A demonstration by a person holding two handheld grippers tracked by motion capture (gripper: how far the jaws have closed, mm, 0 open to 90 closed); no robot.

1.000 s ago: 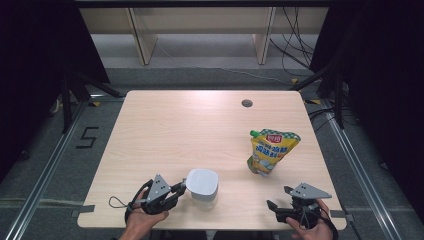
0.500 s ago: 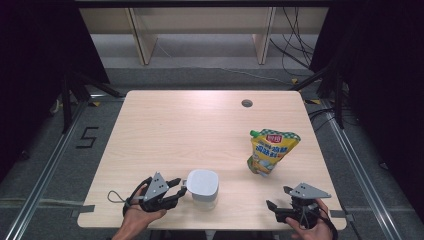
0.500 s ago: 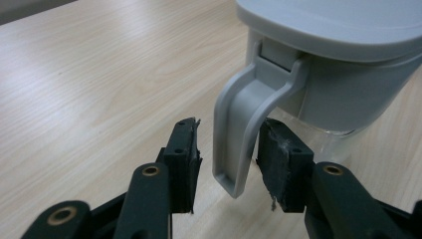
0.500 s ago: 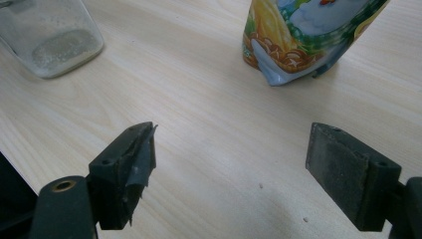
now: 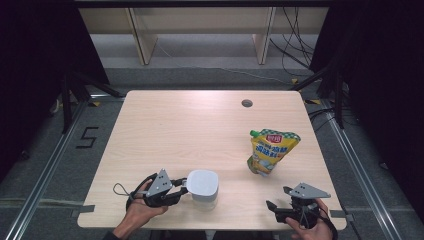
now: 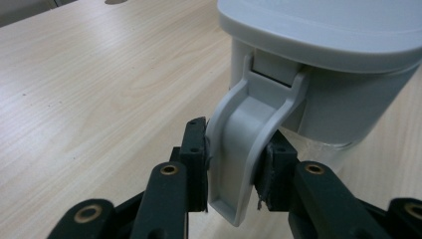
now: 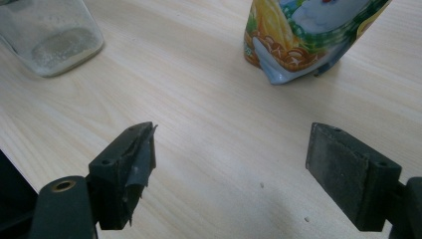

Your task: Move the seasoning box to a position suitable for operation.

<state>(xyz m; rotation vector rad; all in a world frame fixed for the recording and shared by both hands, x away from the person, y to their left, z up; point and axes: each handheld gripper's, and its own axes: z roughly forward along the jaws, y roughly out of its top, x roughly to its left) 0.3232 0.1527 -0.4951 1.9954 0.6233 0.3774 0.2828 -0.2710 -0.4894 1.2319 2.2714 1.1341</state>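
Observation:
A clear container with a grey lid stands near the table's front edge. Its grey latch hangs down the side that faces my left gripper. That gripper's jaws have just been closing, and both pads now press on the latch from either side. My right gripper rests at the front right, open, with bare table between its jaws. A yellow and green printed pouch stands upright beyond it, and its base and the container's glass bottom show in the right gripper view.
The light wooden table has a round cable hole at the back right. Dark floor, cables and shelf legs lie beyond the far edge. Metal rails run along both sides of the table.
The left gripper drew back a little from the container with wider jaws, then came in again onto the latch. The right gripper has stayed where it was.

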